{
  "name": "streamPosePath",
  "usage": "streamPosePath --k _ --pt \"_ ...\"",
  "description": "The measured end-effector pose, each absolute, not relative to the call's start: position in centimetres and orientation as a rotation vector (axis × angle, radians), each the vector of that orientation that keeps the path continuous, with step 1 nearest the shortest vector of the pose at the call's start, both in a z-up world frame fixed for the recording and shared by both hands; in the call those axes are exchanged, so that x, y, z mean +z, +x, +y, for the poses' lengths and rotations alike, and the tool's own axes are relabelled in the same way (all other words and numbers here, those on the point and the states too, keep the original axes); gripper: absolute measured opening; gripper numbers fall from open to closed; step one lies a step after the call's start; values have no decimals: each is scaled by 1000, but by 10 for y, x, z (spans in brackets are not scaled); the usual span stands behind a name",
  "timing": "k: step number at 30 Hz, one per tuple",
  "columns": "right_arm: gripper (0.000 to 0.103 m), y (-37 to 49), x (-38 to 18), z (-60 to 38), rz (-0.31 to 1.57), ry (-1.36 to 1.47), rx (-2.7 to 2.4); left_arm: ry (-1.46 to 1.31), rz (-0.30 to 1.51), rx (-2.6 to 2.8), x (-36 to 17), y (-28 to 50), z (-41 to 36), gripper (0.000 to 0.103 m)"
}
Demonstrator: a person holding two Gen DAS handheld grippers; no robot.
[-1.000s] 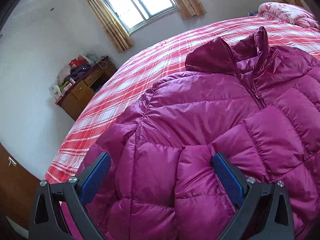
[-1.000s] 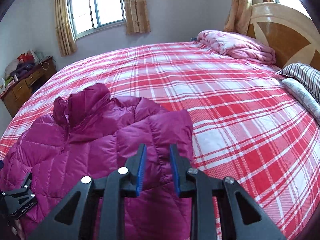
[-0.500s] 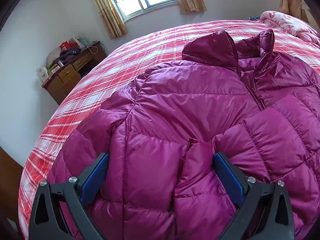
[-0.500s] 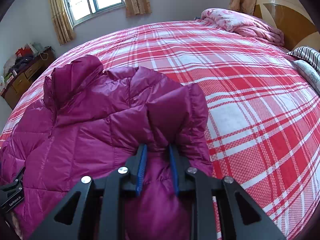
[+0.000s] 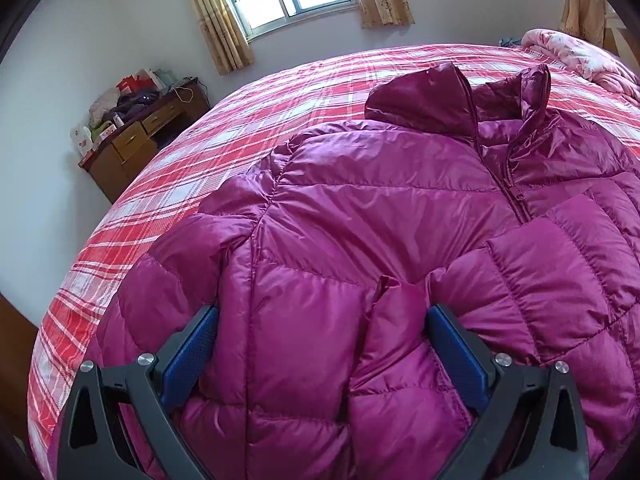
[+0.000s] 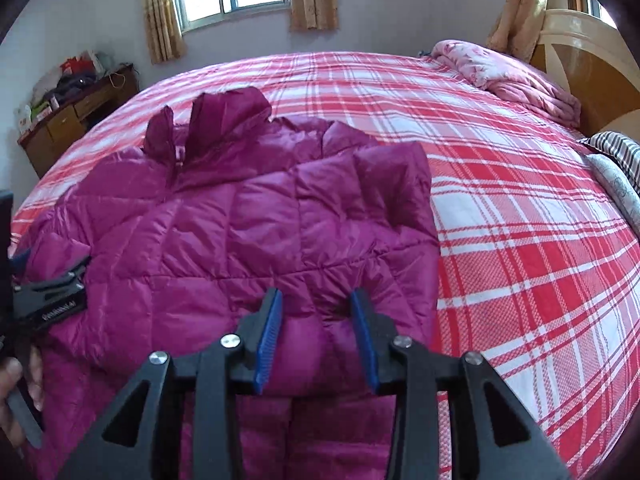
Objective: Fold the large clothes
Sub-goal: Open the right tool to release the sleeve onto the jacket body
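Jacket (image 5: 360, 216): magenta quilted puffer, lying front-up across the plaid bed (image 6: 500, 208); fills centre and lower right of the left wrist view, centre-left of the right wrist view. Collar (image 5: 424, 100) toward the window, standing up.
Sleeve (image 6: 392, 184): folded in over the chest, cuff end up near the collar, right of centre in the right wrist view.
Left gripper (image 5: 320, 344): spread wide, a thick bulge of quilted fabric between the pads, both pads touching or just beside it; not clamped.
Right gripper (image 6: 316, 320): partly spread, a hump of fabric sitting between the pads; no firm pinch visible.
Handling, judged: light, soft, very compressible; glossy shell likely slippery; springs back after pressing, so folds may not stay.
Hold, judged: bite deep over a stitched seam or the hem edge, gathering both layers; shallow pinch on a puffed panel likely to slide off.
Left wrist view only: zipper (image 5: 516, 188) and placket, near shoulder seam, dresser (image 5: 136, 148) at middle left.
Right wrist view only: folded sleeve outline, headboard (image 6: 580, 64), pink quilt (image 6: 508, 76), pillows at right edge, left gripper body at lower left with a hand below it.
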State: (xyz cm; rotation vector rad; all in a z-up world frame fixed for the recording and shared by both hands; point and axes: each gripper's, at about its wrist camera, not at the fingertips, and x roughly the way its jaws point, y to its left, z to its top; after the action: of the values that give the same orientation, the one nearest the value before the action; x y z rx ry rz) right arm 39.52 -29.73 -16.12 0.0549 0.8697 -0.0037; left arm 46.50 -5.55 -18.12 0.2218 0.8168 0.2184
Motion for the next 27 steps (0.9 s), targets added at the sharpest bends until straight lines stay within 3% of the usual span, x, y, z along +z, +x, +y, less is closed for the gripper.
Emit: streamPosePath --k 11,14,27 --pt "40 379 -143 -285 848 -3 -65 223 817 218 -182 466 -56 102" --pt "60 365 -128 -264 803 -10 -4 225 817 219 -182 465 -57 102" --pt "60 381 -166 -238 869 -3 11 221 816 217 -182 465 -57 102"
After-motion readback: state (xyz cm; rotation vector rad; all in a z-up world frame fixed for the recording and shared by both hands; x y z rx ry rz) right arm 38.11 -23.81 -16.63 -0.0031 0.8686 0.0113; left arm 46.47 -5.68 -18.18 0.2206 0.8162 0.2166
